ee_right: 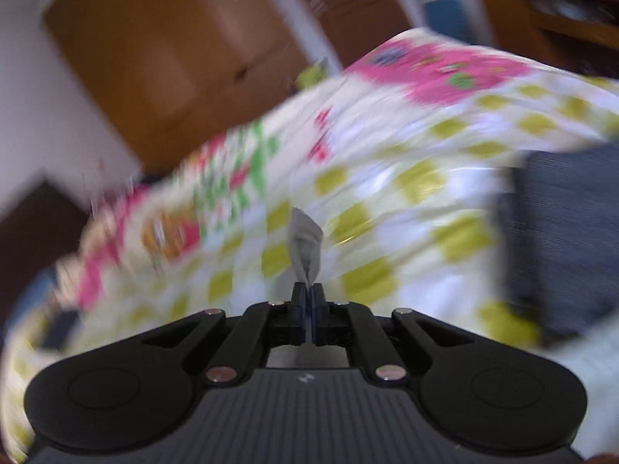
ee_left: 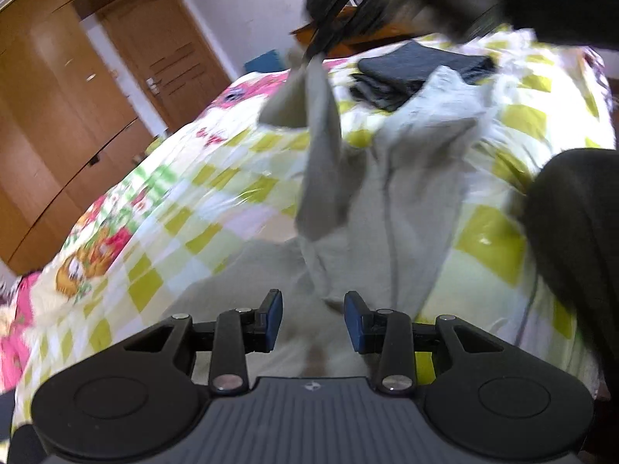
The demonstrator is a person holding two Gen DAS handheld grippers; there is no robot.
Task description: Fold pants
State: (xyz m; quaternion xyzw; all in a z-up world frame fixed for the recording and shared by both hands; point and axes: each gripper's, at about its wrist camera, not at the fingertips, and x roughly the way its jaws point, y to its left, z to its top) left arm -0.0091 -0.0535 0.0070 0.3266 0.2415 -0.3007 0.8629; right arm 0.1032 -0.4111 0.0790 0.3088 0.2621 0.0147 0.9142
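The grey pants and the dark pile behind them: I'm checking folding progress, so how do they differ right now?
The grey pants are light grey; the dark pile is near black. The grey pants sprawl unfolded across the checked bedcover, while the dark pile is a neat folded stack. One end of the grey pants is lifted, pinched by the right gripper; the dark pile is untouched. The left gripper is open above the pants. Both garments lie on the same bedcover.

The left gripper (ee_left: 312, 319) was held low with its two blue-padded fingers (ee_left: 275, 315) spread wide apart and nothing between them. The right gripper (ee_right: 308, 301) was raised up ahead of the left one, tilted downward, its jaws pressed together on a pinch of grey cloth; its view was blurred by motion.
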